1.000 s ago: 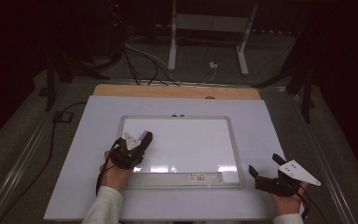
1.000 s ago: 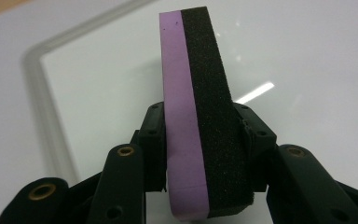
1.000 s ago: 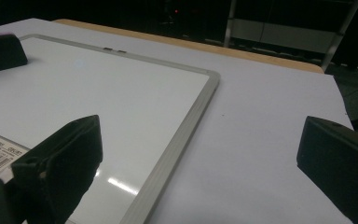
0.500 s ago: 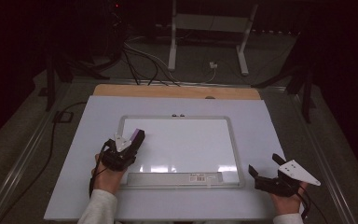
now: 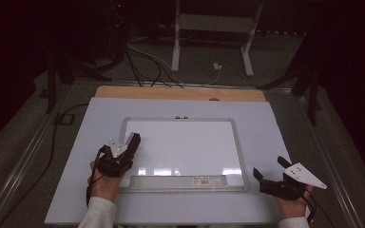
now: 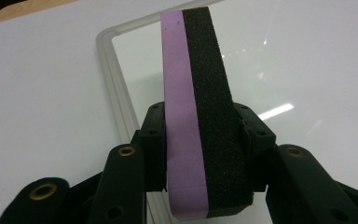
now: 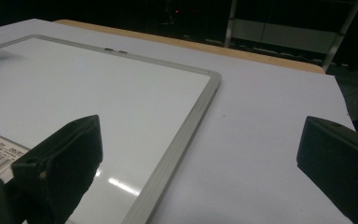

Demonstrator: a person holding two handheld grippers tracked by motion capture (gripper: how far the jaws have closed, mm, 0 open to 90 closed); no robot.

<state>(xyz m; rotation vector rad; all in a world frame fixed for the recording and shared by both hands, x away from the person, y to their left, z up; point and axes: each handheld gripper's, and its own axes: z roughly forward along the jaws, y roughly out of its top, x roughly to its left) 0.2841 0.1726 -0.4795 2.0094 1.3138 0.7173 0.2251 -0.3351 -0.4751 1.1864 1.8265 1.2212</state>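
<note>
So there's two grippers, one eraser and one whiteboard here. Going from the left: the left gripper (image 5: 127, 148) is pinching the one eraser (image 6: 199, 112), a block with a purple layer and a black foam layer, with both pads pressed against its sides. The eraser sticks out over the left edge of the whiteboard (image 5: 240, 142), right at the frame. The board lies flat in the middle of the pale table cover (image 5: 76, 166), with two small clips on its top edge and one barcode sticker on its bottom strip. Off to the right, the right gripper (image 5: 268, 172) sits on the cover just beside the board's lower right corner, jaws spread wide and holding nothing.
</note>
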